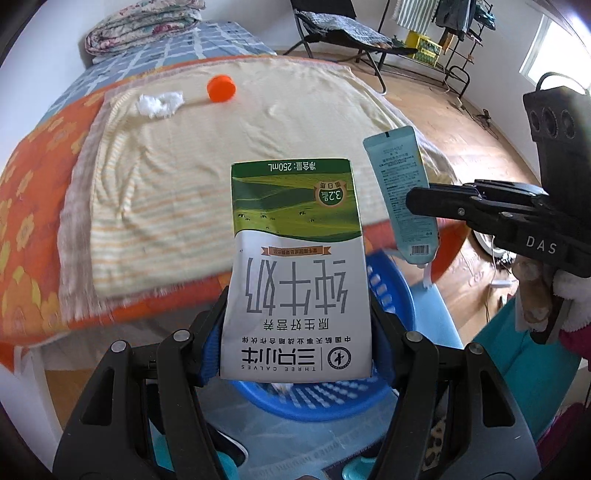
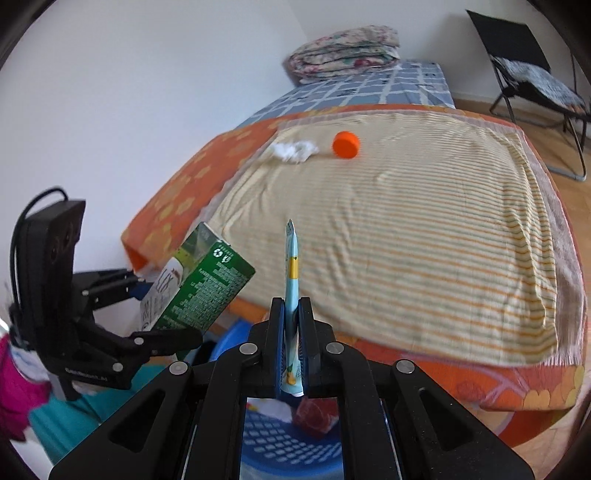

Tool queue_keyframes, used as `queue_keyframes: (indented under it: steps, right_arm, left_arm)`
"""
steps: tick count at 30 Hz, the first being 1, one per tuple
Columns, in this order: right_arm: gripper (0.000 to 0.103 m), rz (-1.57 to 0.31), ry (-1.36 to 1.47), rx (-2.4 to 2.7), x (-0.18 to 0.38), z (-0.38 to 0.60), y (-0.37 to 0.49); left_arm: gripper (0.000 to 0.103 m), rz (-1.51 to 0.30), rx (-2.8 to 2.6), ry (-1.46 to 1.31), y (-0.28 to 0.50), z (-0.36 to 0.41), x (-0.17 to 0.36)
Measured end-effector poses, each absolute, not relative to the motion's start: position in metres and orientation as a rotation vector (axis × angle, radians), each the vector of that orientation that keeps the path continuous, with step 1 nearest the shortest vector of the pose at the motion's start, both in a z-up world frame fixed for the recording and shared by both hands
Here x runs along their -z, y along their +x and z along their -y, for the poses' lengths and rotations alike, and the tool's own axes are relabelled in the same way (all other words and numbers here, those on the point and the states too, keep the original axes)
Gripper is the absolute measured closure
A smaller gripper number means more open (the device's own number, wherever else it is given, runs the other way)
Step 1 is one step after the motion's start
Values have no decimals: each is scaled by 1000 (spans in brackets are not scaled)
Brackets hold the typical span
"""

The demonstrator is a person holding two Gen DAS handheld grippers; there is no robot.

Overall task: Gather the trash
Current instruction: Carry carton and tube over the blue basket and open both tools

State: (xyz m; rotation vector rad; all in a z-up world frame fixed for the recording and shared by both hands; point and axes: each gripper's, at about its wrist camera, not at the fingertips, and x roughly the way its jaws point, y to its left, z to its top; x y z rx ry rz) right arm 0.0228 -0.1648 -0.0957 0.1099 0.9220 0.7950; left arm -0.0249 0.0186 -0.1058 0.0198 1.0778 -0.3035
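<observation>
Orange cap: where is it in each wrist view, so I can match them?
Left wrist: orange cap upper left, on the striped cloth, right of the white tissue wad.
Right wrist: orange cap upper centre, right of the wad.
Shared landmark: the folded floral quilt behind.

Both grippers were black plastic with silver screws and blue pads. The right gripper [image 1: 417, 203] bore white "DAS" lettering. The left gripper [image 2: 177, 314] carried a black cable, upper left, and a possibly pink sleeve.

white wall [image 2: 147, 74], wooden floor [image 1: 424, 110], bed [image 2: 369, 85], folding chair [image 2: 524, 66]
</observation>
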Motion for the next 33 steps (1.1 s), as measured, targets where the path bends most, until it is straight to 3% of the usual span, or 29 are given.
queue_keyframes:
  steps: [20,33]
  right_arm:
    - [97,-1000,15,-776,133,163,-19]
    - [97,-1051,7,-789,147,161,-20]
  left_arm:
    - [36,-1237,354,144,-59,16,168]
    - [36,-1264,329,171,-55,21,177]
